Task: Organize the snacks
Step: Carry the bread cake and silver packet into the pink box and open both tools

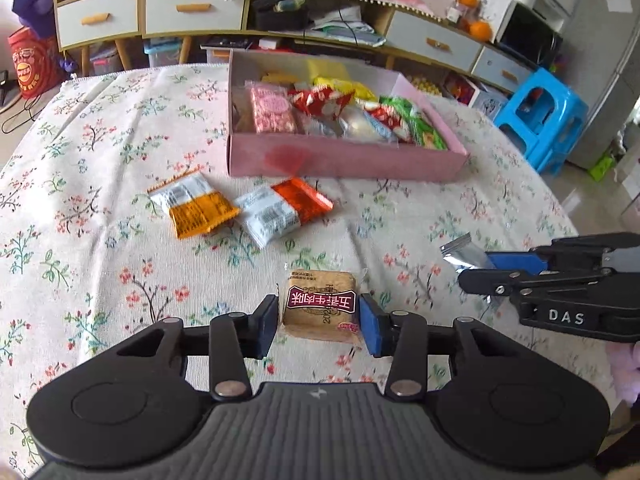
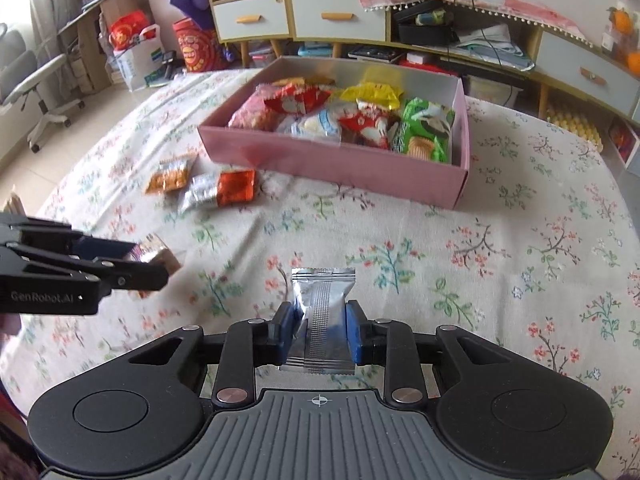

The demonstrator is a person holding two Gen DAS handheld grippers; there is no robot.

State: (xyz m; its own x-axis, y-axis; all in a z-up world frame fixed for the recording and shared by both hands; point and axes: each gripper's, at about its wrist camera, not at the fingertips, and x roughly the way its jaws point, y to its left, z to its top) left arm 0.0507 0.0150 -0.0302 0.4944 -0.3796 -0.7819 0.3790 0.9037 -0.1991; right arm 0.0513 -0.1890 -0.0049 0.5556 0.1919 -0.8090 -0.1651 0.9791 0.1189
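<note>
My left gripper (image 1: pixel 319 322) is shut on a brown square snack with a maroon label (image 1: pixel 322 304), held above the floral tablecloth. My right gripper (image 2: pixel 320 330) is shut on a silver foil packet (image 2: pixel 322 316). Each gripper shows in the other's view: the right gripper (image 1: pixel 480 270) with the silver packet (image 1: pixel 458 250), and the left gripper (image 2: pixel 148 264) with the brown snack (image 2: pixel 154 254). A pink box (image 1: pixel 344 160) holding several snacks stands beyond; it also shows in the right wrist view (image 2: pixel 332 168). An orange packet (image 1: pixel 194 210) and a red-and-white packet (image 1: pixel 282 210) lie before it.
The table wears a floral cloth (image 1: pixel 100 200). Behind it stand shelves with drawers (image 1: pixel 100 16), a blue plastic stool (image 1: pixel 540 120) at the right, and a red bag (image 1: pixel 30 64) at the left. An office chair (image 2: pixel 40 84) stands on the floor at far left.
</note>
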